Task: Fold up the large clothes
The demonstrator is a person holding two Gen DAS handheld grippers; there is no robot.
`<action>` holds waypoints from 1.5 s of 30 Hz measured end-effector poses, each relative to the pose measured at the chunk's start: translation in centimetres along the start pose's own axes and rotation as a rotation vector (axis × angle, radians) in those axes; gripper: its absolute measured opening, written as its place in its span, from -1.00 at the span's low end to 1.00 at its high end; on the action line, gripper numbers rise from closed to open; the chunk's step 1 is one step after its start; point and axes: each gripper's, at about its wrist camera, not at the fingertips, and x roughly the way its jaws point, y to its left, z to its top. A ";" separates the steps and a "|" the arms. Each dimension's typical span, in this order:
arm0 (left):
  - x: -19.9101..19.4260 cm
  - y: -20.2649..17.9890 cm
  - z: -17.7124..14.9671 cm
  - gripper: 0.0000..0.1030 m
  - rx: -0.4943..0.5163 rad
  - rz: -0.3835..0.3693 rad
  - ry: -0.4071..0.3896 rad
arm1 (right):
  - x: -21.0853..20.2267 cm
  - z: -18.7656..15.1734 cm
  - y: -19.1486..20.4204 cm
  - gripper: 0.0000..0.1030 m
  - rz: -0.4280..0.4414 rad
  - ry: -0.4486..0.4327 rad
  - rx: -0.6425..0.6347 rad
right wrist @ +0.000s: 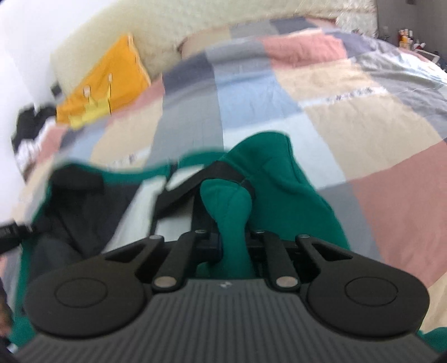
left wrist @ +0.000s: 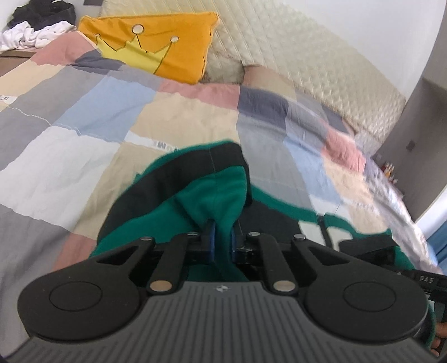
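**Both grippers clamped on green garment over the bed**

Left gripper (left wrist: 223, 237): jaws together on a bunched fold of the green garment (left wrist: 212, 192), lower centre of the left wrist view. Green fabric with a black band rises out of the jaws toward mid-frame. The other gripper's black body shows at the lower right edge of that view.

Right gripper (right wrist: 234, 237): jaws clamped on a rolled ridge of the same garment (right wrist: 279, 178), lower centre of the right wrist view. Black strap and dark lining spread to the left of it; green hem runs across mid-left.

Garment sits on the patchwork bedspread (left wrist: 178, 114), lifted at both gripped points and sagging between them. Orange crown pillow (left wrist: 164, 44) upper left against the quilted headboard (left wrist: 293, 50). Pile of black and white clothes (left wrist: 36, 25) at the far upper left. Right wrist view is motion-blurred.
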 end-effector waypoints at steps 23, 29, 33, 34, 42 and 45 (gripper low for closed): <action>1.4 2.1 11.6 -0.82 -0.135 0.126 -0.014 | 1.6 6.7 -4.8 -0.80 -0.041 -0.084 0.263; 7.9 3.9 10.7 -0.82 -0.104 0.192 0.100 | 7.5 5.5 -6.0 -0.79 -0.108 0.012 0.239; 10.8 6.2 9.1 -0.82 -0.118 0.173 0.179 | 10.3 4.1 -7.4 -0.78 -0.112 0.070 0.245; 11.2 6.5 8.6 -0.82 -0.120 0.166 0.189 | 10.7 3.8 -7.6 -0.77 -0.104 0.073 0.245; 10.0 5.7 7.7 -0.73 -0.085 0.100 0.197 | 9.7 4.0 -6.6 -0.71 -0.108 0.080 0.175; 7.9 5.1 7.6 -0.19 -0.094 0.073 0.199 | 8.4 4.1 -6.2 -0.57 -0.099 0.080 0.162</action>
